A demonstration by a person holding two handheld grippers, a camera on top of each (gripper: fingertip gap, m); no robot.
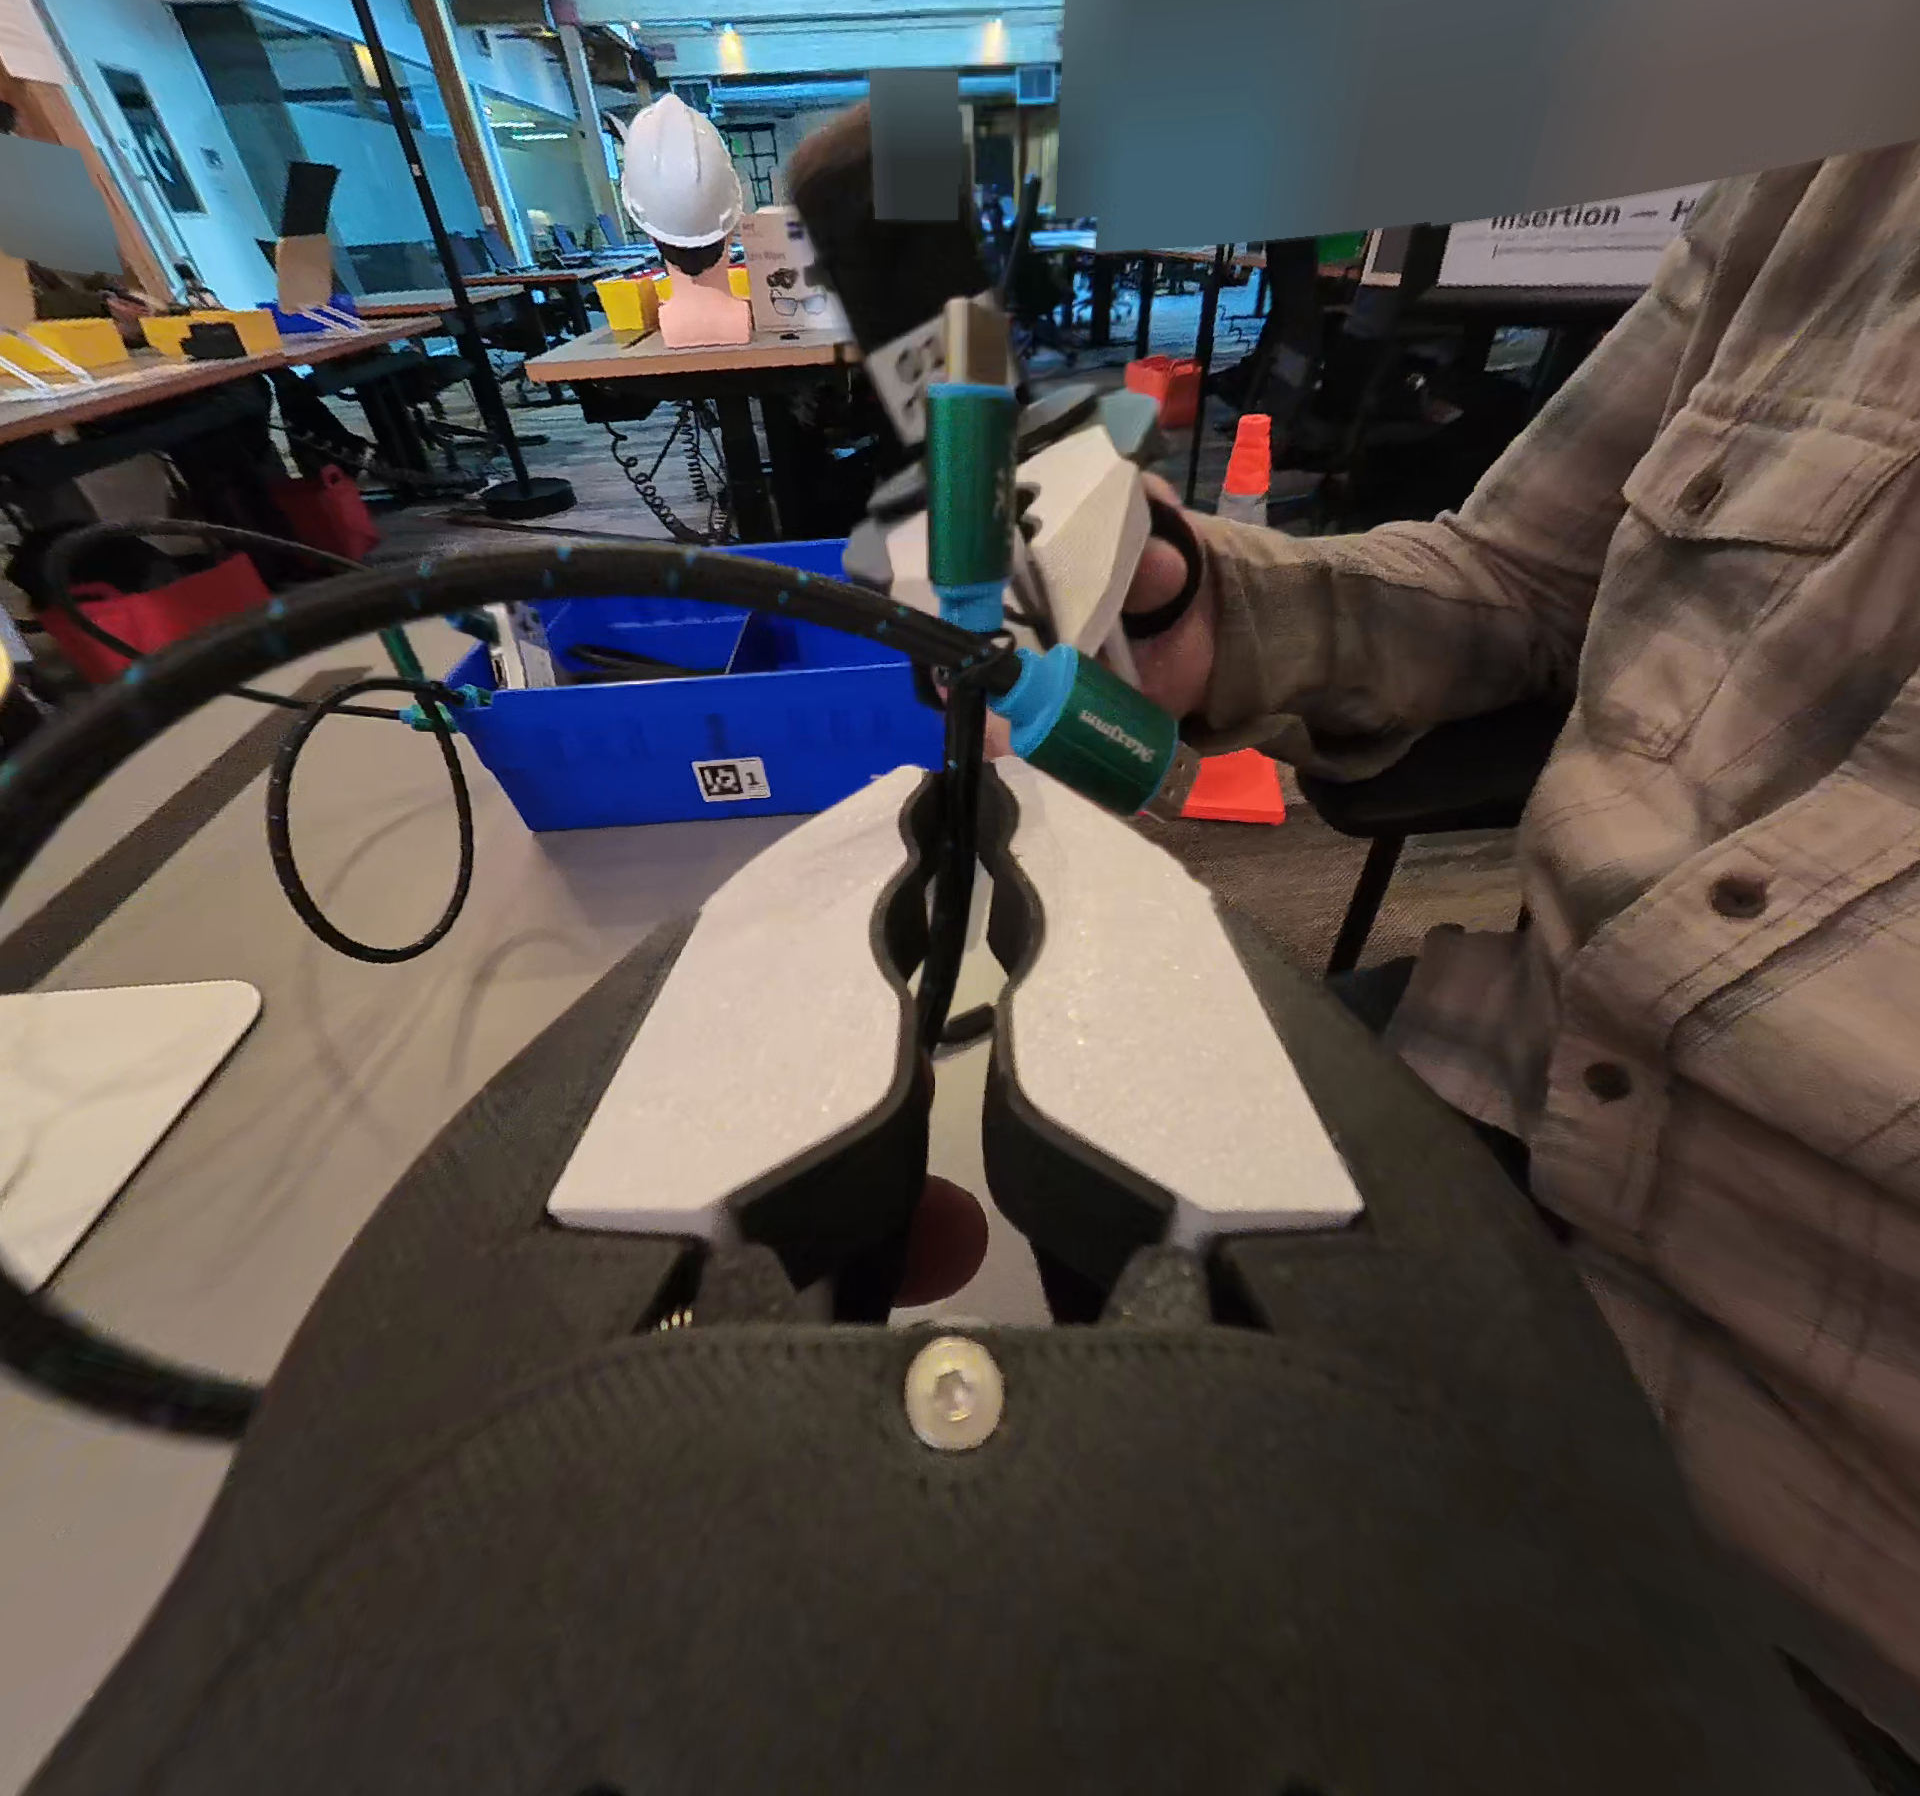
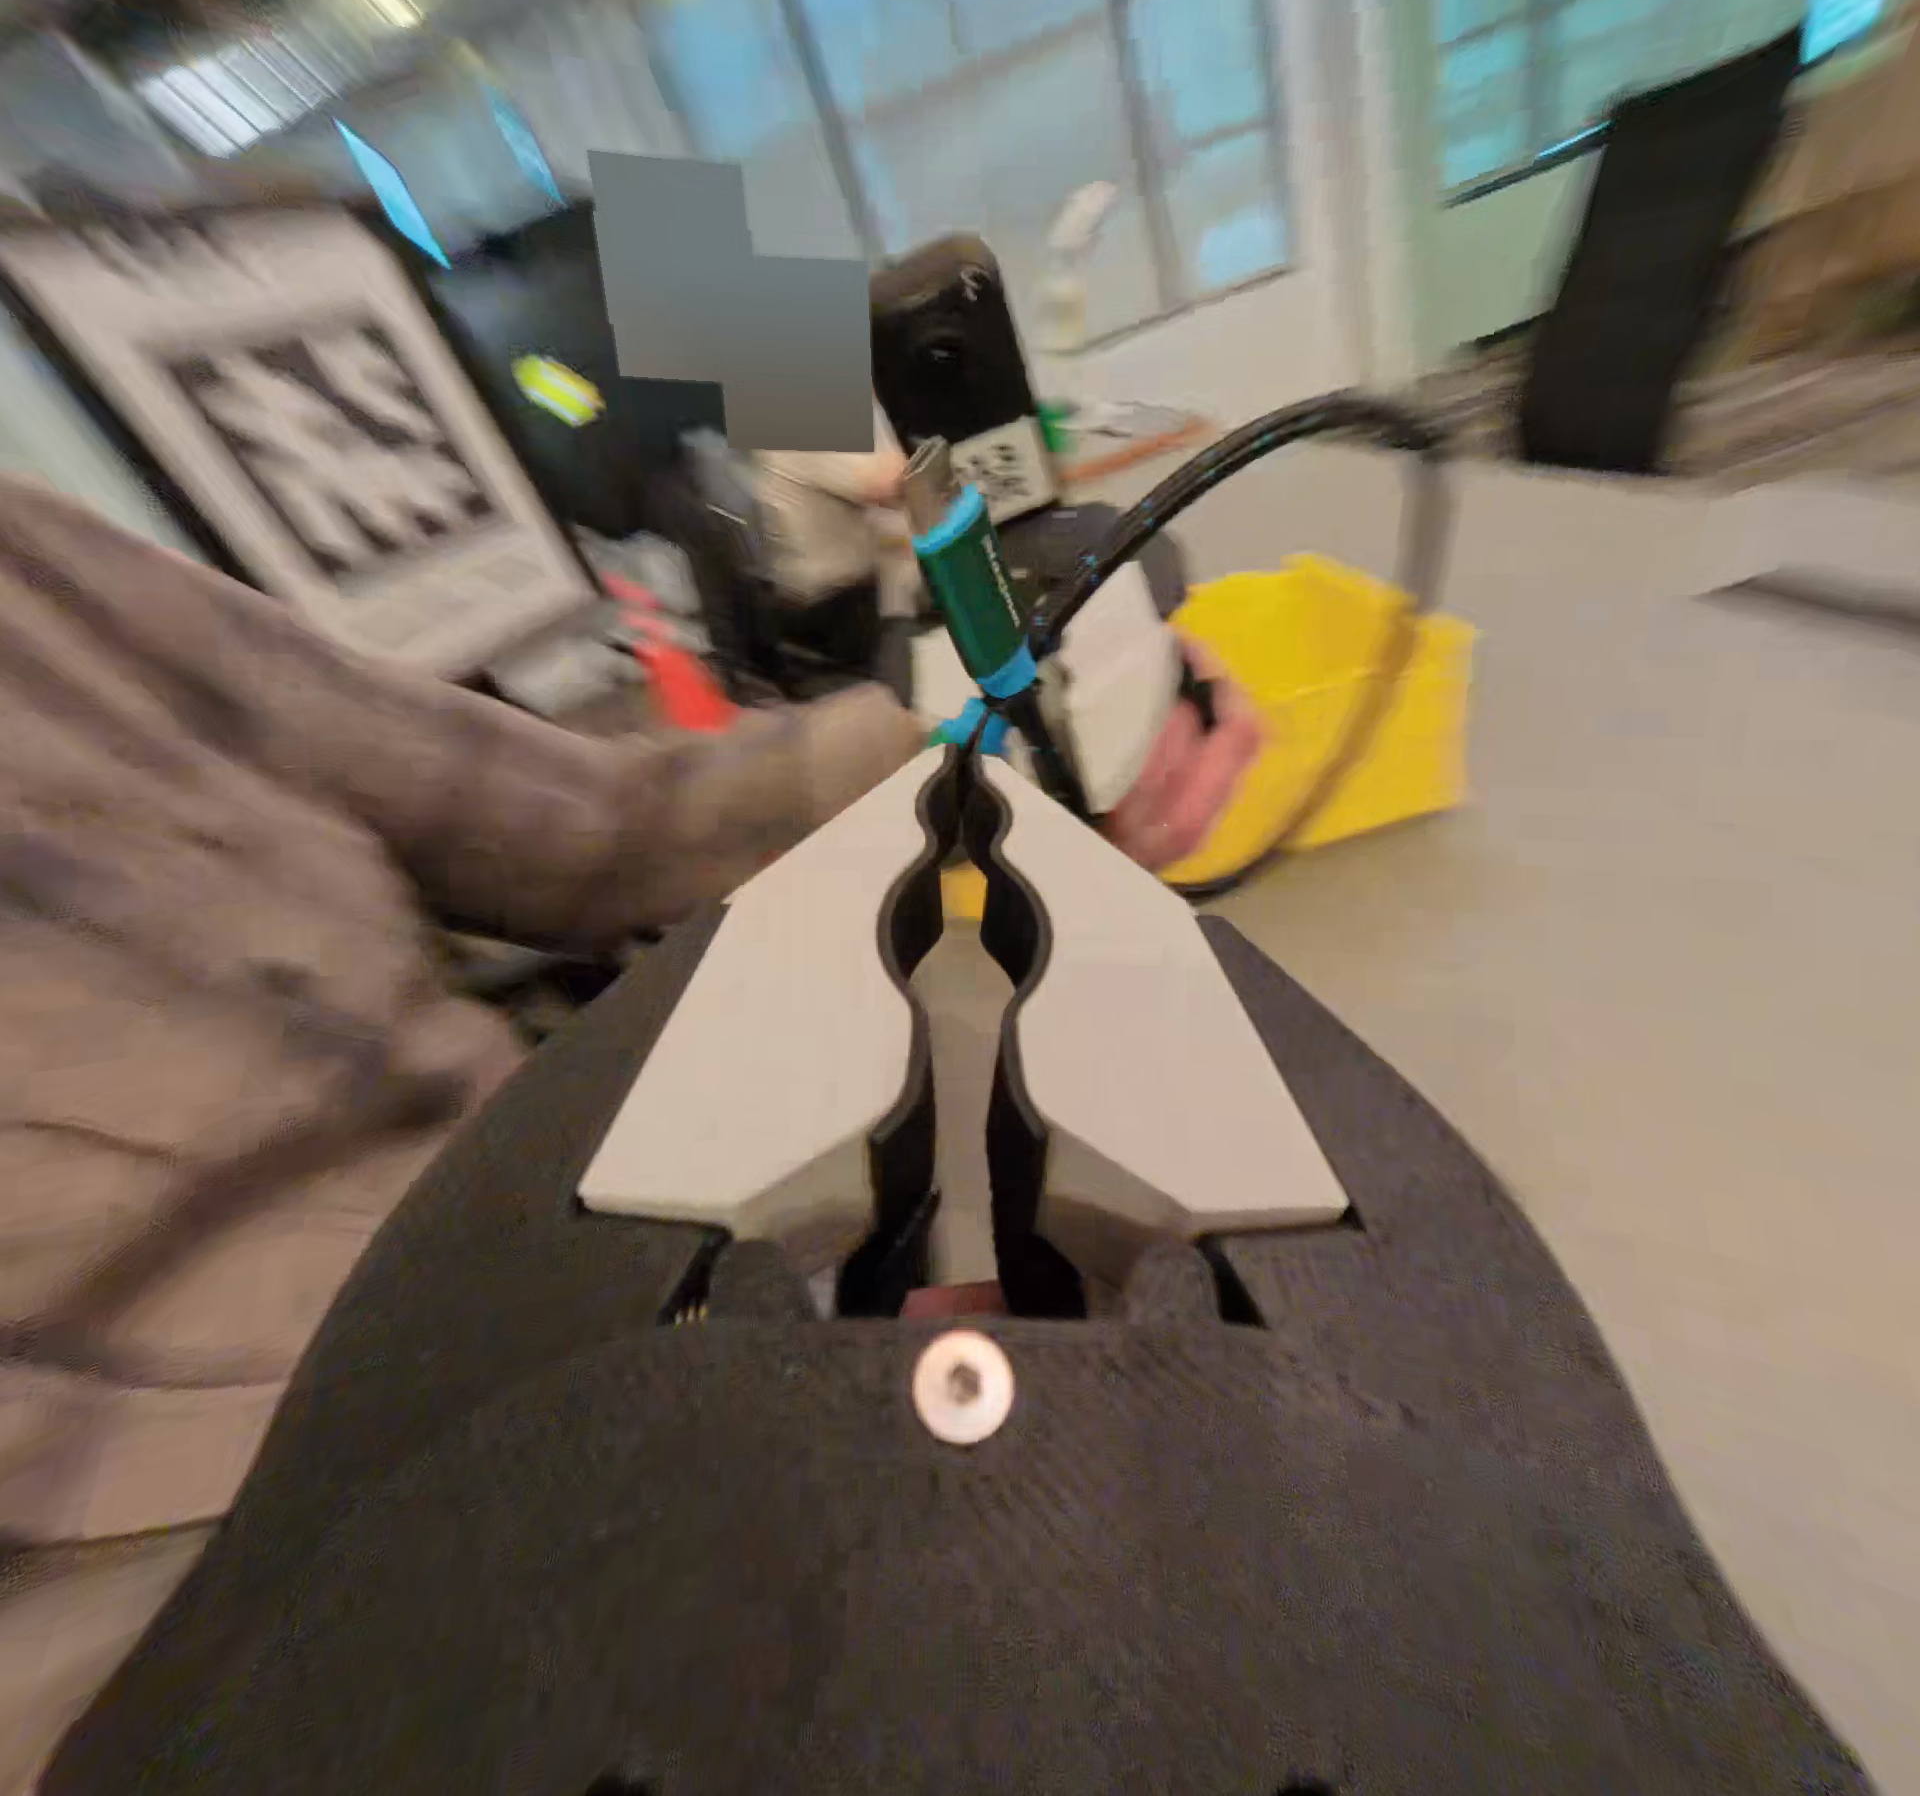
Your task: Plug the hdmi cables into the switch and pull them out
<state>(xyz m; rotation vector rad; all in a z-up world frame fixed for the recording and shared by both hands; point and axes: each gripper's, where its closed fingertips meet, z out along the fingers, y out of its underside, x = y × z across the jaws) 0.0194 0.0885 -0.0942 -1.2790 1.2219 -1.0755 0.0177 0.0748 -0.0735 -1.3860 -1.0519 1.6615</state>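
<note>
Here, both tongs (image 1: 958, 790) pinch braided cable (image 1: 940, 915).

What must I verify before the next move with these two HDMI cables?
1. Left gripper jaws shut on the black cable: ok.
2. Right gripper jaws shut on cable too: ok.
3. Upright green plug, metal tip free: ok.
4. Second green plug clear of the first: not ok, they sit close together.
5. Switch in sight: not ok, neither view shows it.
6. Right wrist view sharp enough to aim: not ok, blurred.
</note>
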